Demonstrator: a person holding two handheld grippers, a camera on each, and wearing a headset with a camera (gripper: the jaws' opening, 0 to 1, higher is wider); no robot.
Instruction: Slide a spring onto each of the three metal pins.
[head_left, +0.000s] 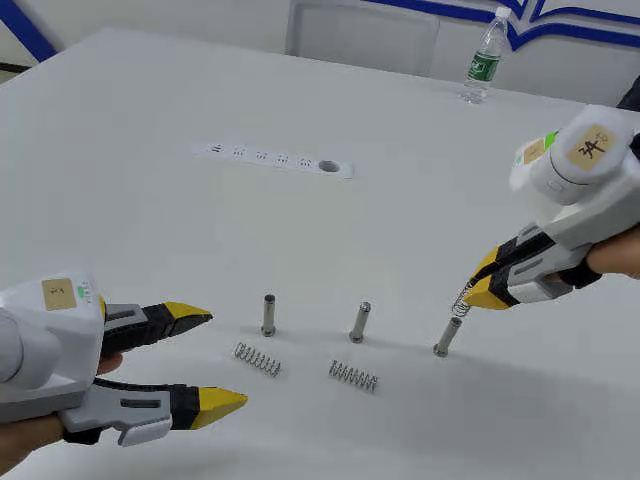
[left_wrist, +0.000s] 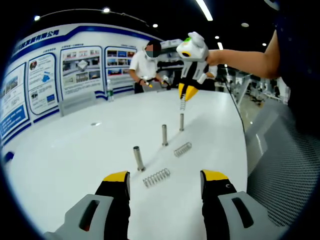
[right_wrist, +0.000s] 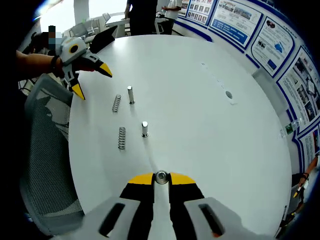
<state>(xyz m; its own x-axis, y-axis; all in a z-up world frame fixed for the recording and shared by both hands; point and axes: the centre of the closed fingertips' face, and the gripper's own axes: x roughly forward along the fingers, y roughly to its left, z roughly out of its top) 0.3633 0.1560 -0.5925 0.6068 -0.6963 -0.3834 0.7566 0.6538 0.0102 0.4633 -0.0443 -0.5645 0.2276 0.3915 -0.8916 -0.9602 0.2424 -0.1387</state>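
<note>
Three metal pins stand upright in a row on the white table: left pin, middle pin, right pin. Two springs lie flat in front of them, one by the left pin and one by the middle pin. My right gripper is shut on a third spring, which hangs just above and right of the right pin's top. That spring appears end-on between the right gripper's tips. My left gripper stands open left of the pins, its jaws bare.
A white power strip lies flat farther back on the table. A water bottle stands at the far right edge, a chair back behind the table. A mesh chair sits at the near edge. A person stands beyond the table.
</note>
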